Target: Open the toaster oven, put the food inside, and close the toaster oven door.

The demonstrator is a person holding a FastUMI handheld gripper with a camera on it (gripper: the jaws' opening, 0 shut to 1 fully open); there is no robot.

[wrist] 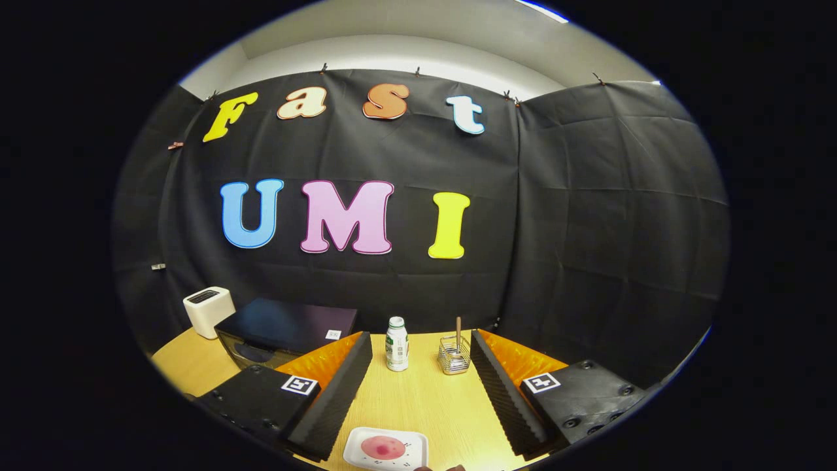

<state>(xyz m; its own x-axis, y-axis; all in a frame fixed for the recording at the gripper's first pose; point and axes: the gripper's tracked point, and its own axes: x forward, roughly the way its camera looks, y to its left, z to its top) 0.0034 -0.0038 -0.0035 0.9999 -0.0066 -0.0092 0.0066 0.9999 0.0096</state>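
Note:
My gripper (418, 392) is open, its two fingers spread wide above a wooden table (431, 399), with nothing between them. Close in, between the fingers and below them, lies a white tray (356, 447) holding a round pinkish-red piece of food (383, 447). The dark toaster oven (281, 330) stands beyond my left finger at the back of the table, against the booth wall, its door closed as far as I can tell; my left finger hides its lower front.
A white toaster (208, 311) sits left of the oven. Ahead between the fingers stand a small white bottle with a green cap (396, 345) and a wire holder with a stick in it (454, 354). Black cloth walls close the back and right.

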